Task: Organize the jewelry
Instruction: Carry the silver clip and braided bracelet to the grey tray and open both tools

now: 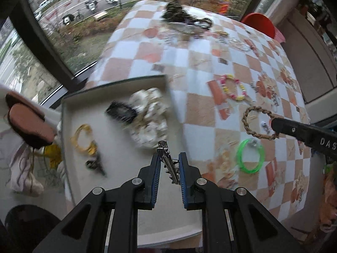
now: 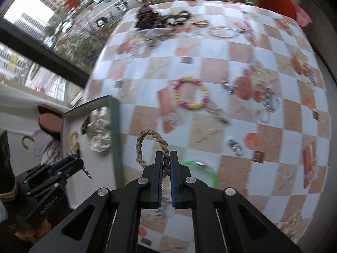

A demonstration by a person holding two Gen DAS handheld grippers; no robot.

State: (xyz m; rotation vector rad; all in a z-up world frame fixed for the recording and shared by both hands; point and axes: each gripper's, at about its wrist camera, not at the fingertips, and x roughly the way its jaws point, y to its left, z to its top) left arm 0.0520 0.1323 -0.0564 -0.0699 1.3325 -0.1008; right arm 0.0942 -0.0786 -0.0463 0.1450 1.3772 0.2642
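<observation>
The work surface is a table under a checked cloth of white, tan and orange squares with printed food motifs [image 2: 212, 69], set against a large window [image 1: 52, 27] overlooking a street with parked cars and scooters. A shallow grey open box [image 1: 69, 113] sits at the table's left edge; it holds a yellow loop [image 1: 83, 139], a black comb-like clip [image 1: 121, 111], a crumpled white patterned fabric piece [image 1: 149, 118] and a small dark item. The left gripper [image 1: 169, 164] hangs above the box, pinching a silver metal hair clip [image 1: 167, 158]. The right gripper [image 2: 166, 162] is pressed together on a braided tan cord bracelet [image 2: 147, 143], lifted over the cloth. A pink-and-yellow bead bracelet [image 2: 190, 93], a green plastic bangle [image 1: 250, 156] and a dark tangled heap [image 2: 147, 16] lie loose on the cloth.
</observation>
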